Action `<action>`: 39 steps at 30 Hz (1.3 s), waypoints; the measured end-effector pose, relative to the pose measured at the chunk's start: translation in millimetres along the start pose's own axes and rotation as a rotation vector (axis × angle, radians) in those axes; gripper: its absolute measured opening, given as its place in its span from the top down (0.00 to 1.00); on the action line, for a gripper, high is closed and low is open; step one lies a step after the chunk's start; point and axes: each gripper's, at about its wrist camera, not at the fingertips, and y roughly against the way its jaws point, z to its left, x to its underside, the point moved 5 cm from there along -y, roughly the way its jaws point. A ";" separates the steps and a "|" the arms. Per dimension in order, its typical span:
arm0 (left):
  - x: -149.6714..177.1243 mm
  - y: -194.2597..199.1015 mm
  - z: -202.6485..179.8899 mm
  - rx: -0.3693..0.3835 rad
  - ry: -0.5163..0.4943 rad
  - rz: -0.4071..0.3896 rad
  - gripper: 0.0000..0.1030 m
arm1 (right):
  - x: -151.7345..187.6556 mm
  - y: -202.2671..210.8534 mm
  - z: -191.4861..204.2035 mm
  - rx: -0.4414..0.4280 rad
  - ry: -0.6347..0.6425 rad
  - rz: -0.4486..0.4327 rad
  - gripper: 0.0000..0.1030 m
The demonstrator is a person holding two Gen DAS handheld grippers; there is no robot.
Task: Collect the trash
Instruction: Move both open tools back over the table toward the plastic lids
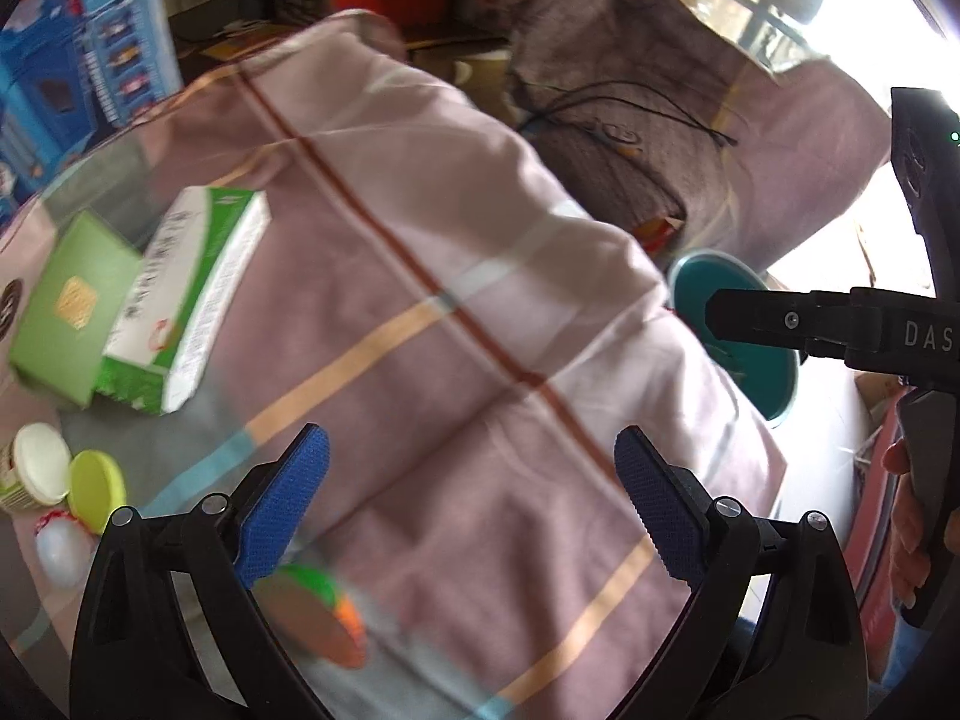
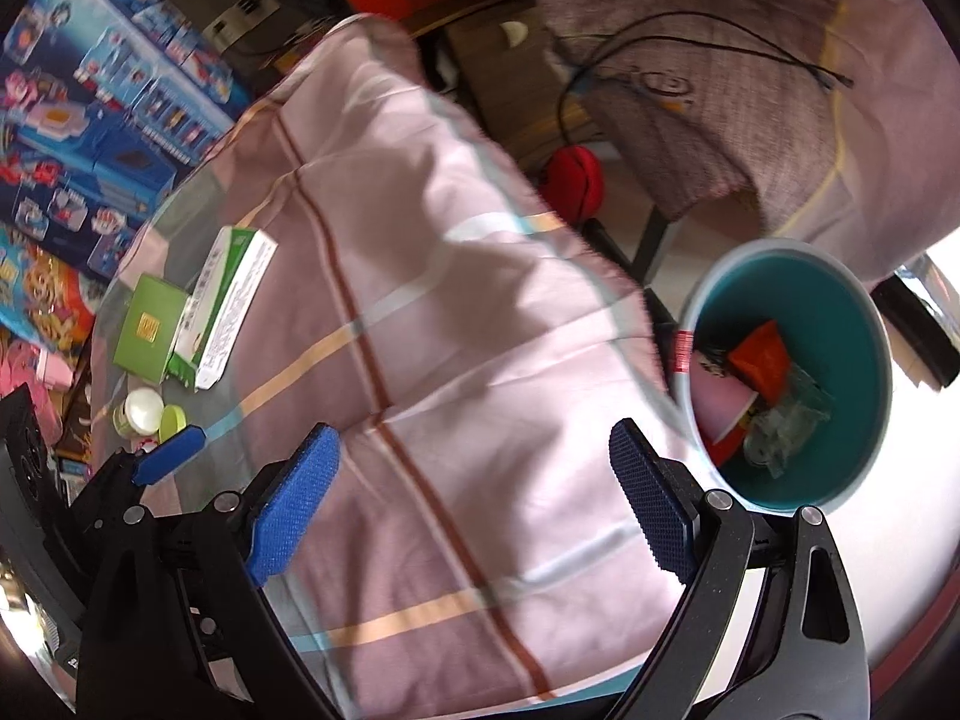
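The trash that remained lay at the far left of the table: a white-and-green cardboard carton (image 1: 186, 294) leaning against a flat green box with a gold label (image 1: 72, 306), and nearer the camera a small paper cup with a white lid (image 1: 36, 468), a loose yellow-green round lid (image 1: 96, 489), a pale plastic-wrapped ball (image 1: 60, 546) and a round green-and-orange wrapper (image 1: 318, 615). All sat on the pink checked cloth under a glass top (image 1: 480, 360). The round teal waste bin (image 2: 840, 324) stood beside the table's right edge, already holding an orange packet, a pink cup and clear wrapping.

The left gripper (image 1: 471, 504) hung above the cloth with its blue pads wide apart and nothing between them; the green-and-orange wrapper lay just beneath its left pad. The right gripper (image 2: 474, 501) was likewise spread and empty, near the bin.

The step in hand seemed to be reaching for the next piece. The left gripper was better placed, and the wrapper was nearest. Flat against glass, it would likely slide, so a low, tilted approach might suit. The carton should be gripped across its narrow sides, clear of the green box.
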 end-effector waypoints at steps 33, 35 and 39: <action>129.5 68.5 295.6 -0.208 0.460 -0.026 0.06 | 38.4 -92.4 214.8 -0.015 0.333 0.200 0.15; 131.7 65.7 293.1 -0.178 0.466 -0.034 0.06 | 45.5 -94.2 213.5 -0.010 0.341 0.208 0.15; 127.8 57.0 283.0 -0.154 0.444 -0.046 0.16 | 57.6 -94.9 202.8 0.015 0.342 0.216 0.15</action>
